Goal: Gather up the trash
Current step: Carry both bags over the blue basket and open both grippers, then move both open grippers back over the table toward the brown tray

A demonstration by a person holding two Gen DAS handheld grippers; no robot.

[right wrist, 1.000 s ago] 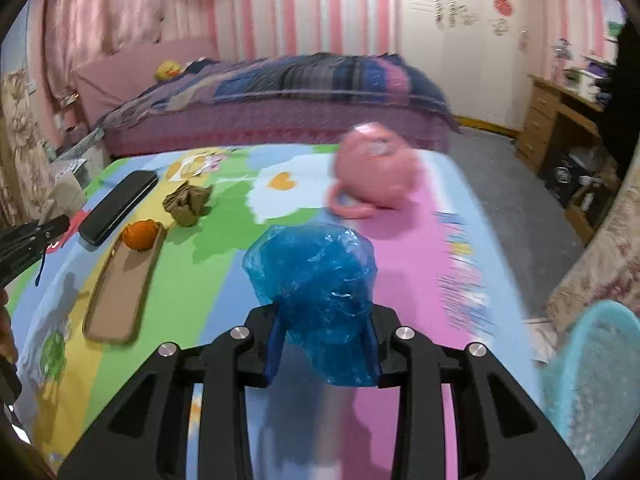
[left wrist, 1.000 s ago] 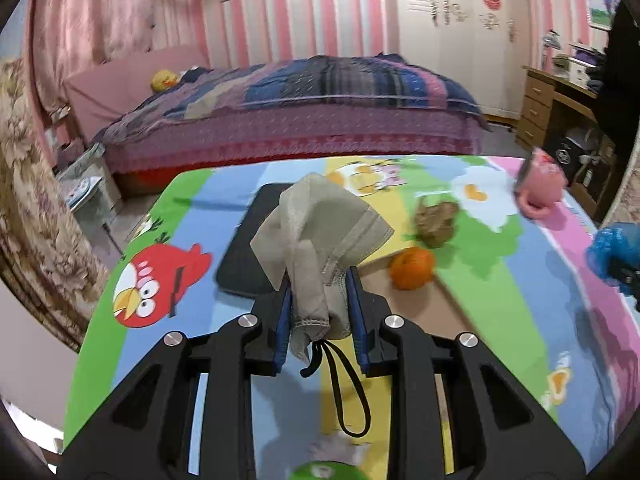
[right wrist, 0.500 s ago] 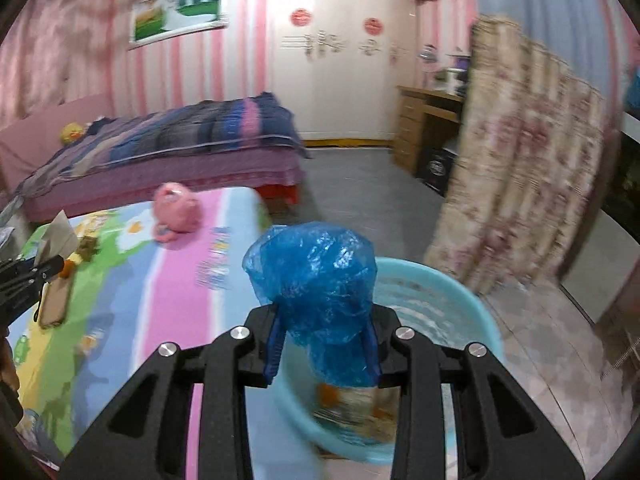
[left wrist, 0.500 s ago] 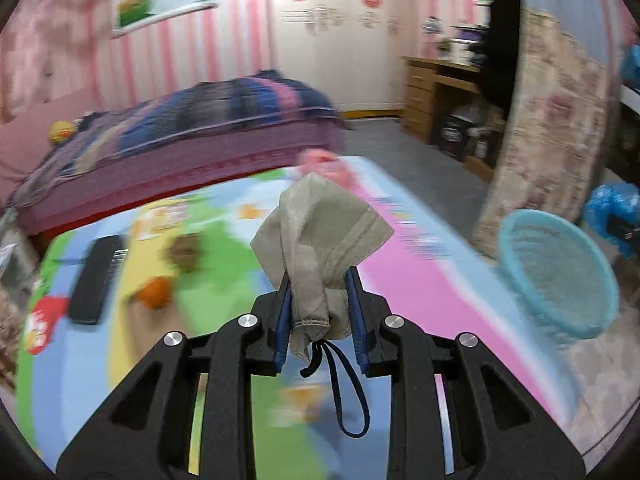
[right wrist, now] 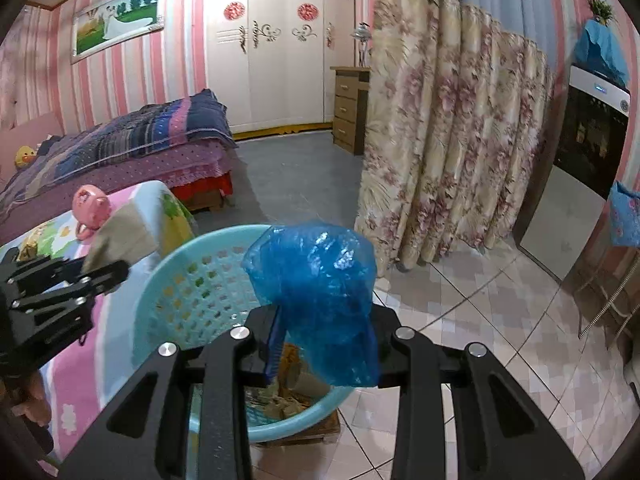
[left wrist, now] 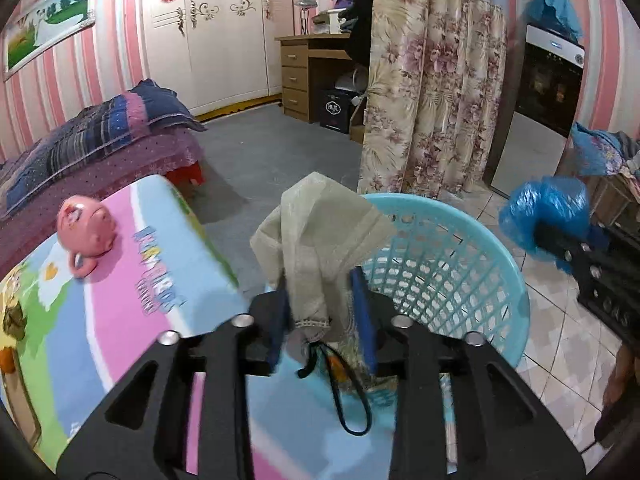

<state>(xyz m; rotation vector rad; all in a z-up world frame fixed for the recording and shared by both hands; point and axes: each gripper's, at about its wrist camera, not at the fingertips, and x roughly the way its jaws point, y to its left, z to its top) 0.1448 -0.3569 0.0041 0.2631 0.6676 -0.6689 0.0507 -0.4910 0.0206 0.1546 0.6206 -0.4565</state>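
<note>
Over the teal basket (left wrist: pixel 460 264), our left claw (left wrist: pixel 322 316) has just been opening around the limp, featherlight mask (left wrist: pixel 320 232), loose between its pads, while at 3 o'clock our right claw (right wrist: pixel 324 344) pinches the crinkly blue bag (right wrist: pixel 316 292) mid-bunch.

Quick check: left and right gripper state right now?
Left gripper: jaws have just been opening, beige face mask hanging loose between them.
Right gripper: closed on blue plastic bag.

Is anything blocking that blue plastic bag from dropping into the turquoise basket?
Nothing visible. The blue bag hangs in the right gripper over the open basket, which holds only some trash at the bottom.
</note>
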